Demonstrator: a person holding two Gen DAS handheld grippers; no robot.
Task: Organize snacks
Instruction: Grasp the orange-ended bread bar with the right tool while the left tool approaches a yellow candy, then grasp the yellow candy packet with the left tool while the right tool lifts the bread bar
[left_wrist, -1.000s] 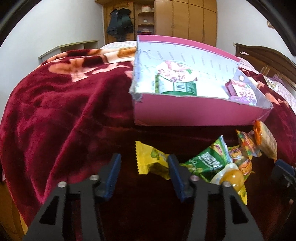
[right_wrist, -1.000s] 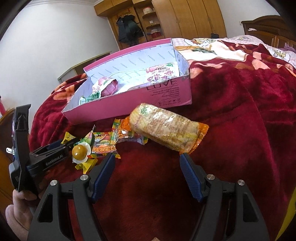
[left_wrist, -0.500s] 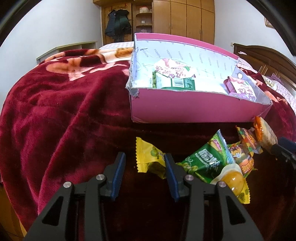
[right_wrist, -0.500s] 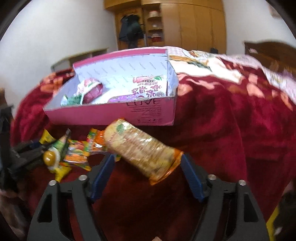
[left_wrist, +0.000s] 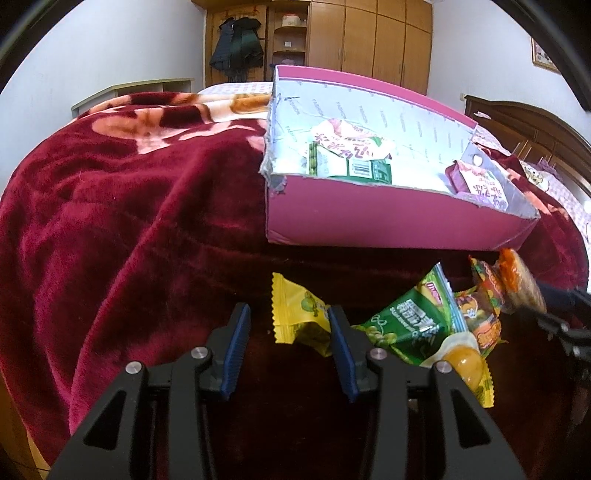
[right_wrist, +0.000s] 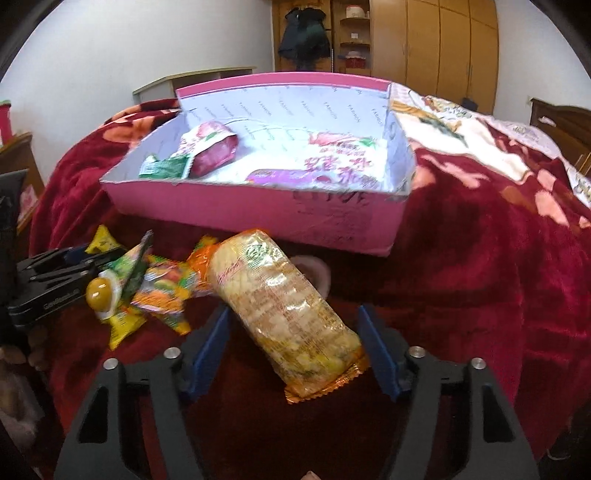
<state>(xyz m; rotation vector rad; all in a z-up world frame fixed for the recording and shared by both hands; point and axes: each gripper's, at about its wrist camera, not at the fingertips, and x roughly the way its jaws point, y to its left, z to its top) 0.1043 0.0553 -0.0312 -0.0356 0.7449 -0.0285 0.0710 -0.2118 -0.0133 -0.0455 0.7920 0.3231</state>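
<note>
Bedroom, red blanket (right_wrist: 480, 258); pink box (right_wrist: 258, 206) upper centre. Since a second ago we see the right gripper (right_wrist: 293, 343) slid in around the cracker pack (right_wrist: 284, 306), lower centre, jaws closing, not yet pressing. Left gripper (left_wrist: 288, 347) narrow, empty, beside the yellow candy (left_wrist: 299, 314). Pick-up looks imminent.

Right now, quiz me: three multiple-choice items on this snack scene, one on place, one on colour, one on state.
1. Where does the long cracker pack lie?
A. in the box
B. on the red blanket, in front of the box
C. on the floor

2. What colour is the outside of the box?
A. pink
B. blue
C. brown

3. The right gripper is:
A. clamped on a green pouch
B. astride the cracker pack, pads clear
C. inside the box

Answers: B, it rests on the blanket before the box wall; A, its walls are pink; B, gaps show beside the pack while the jaws close.
</note>
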